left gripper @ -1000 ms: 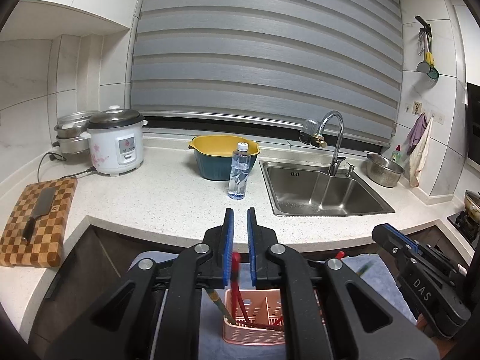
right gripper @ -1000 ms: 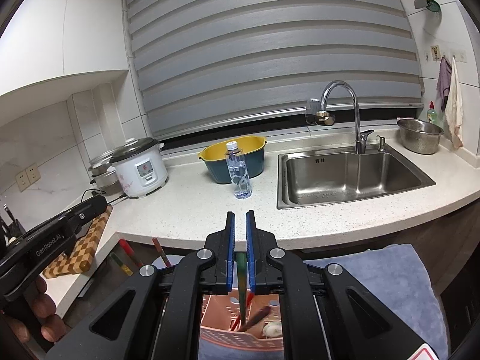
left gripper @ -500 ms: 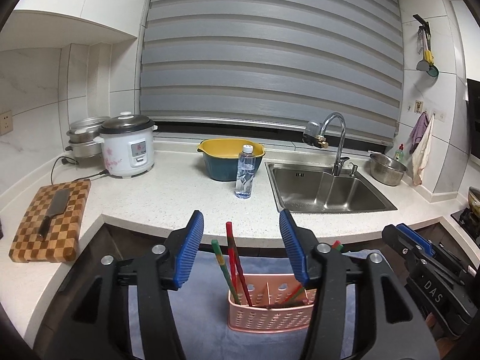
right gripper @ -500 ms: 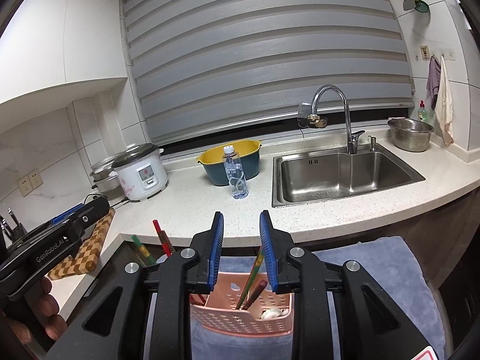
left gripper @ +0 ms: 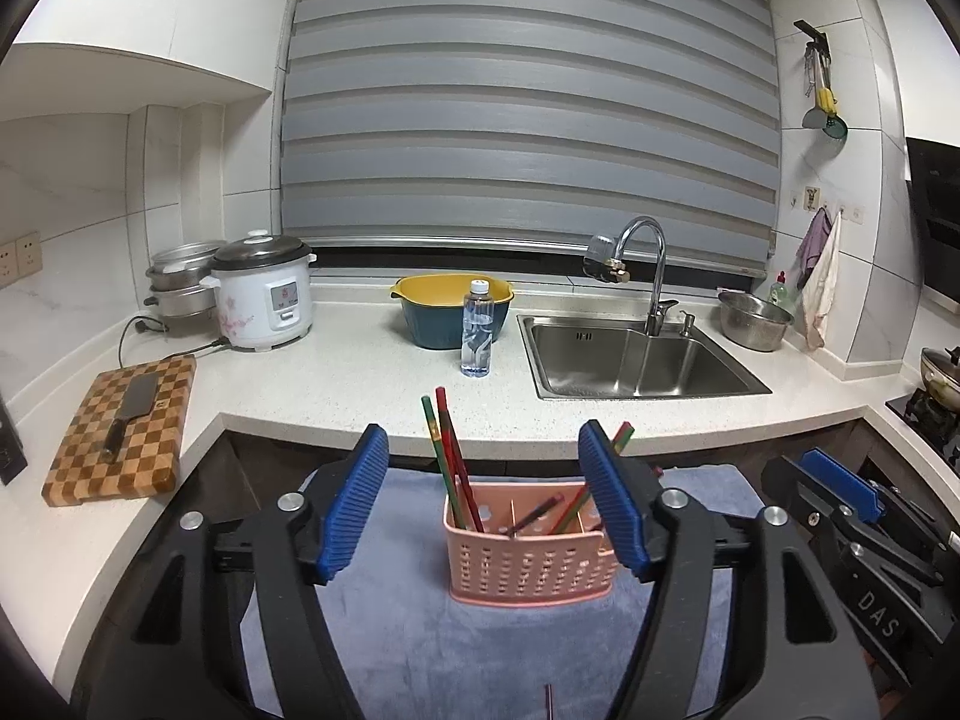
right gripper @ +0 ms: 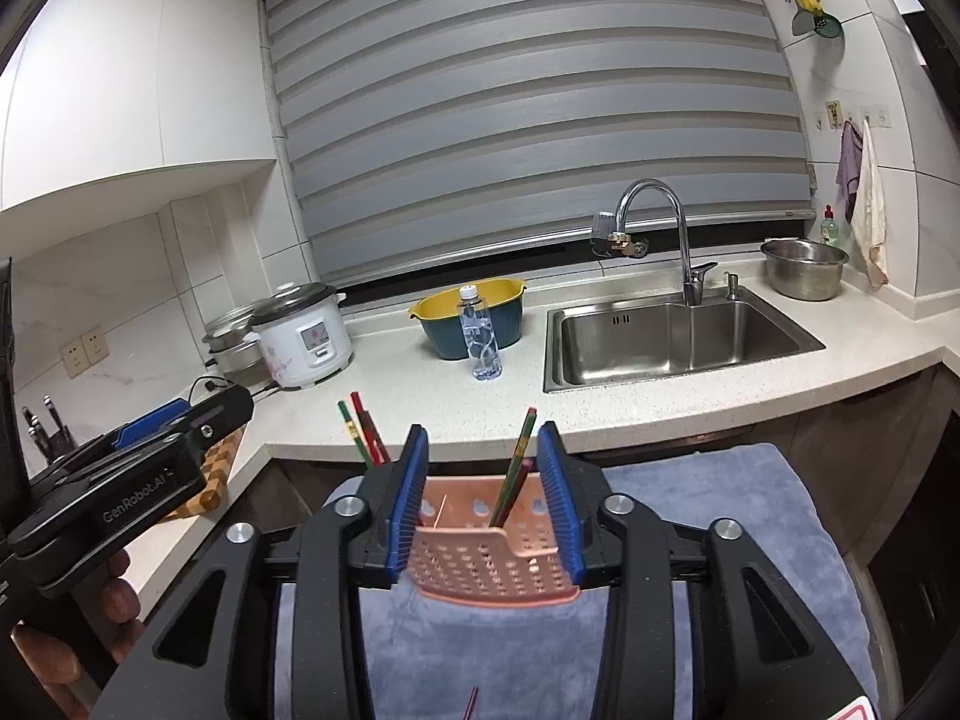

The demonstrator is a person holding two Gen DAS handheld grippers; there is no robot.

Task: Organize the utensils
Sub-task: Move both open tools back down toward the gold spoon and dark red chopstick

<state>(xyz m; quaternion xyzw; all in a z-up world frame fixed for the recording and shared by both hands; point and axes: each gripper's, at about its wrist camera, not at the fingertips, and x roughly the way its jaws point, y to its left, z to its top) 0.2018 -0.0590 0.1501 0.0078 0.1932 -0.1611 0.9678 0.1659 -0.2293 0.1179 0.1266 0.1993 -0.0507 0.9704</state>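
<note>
A pink perforated utensil basket stands on a blue-grey cloth. Several red and green chopsticks stand in its compartments. My left gripper is open and empty, held back above the basket. My right gripper is open and empty, its jaws on either side of the basket, with a chopstick standing between them. A loose red chopstick tip lies on the cloth at the bottom edge. It also shows in the right wrist view.
Behind is a white counter with a water bottle, a yellow-blue basin, a rice cooker, a sink and a chopping board with a cleaver. The right gripper body sits at right.
Both grippers opened and let go of a chopstick each into the basket. Both then drew back and up, and the left jaws spread wider.
</note>
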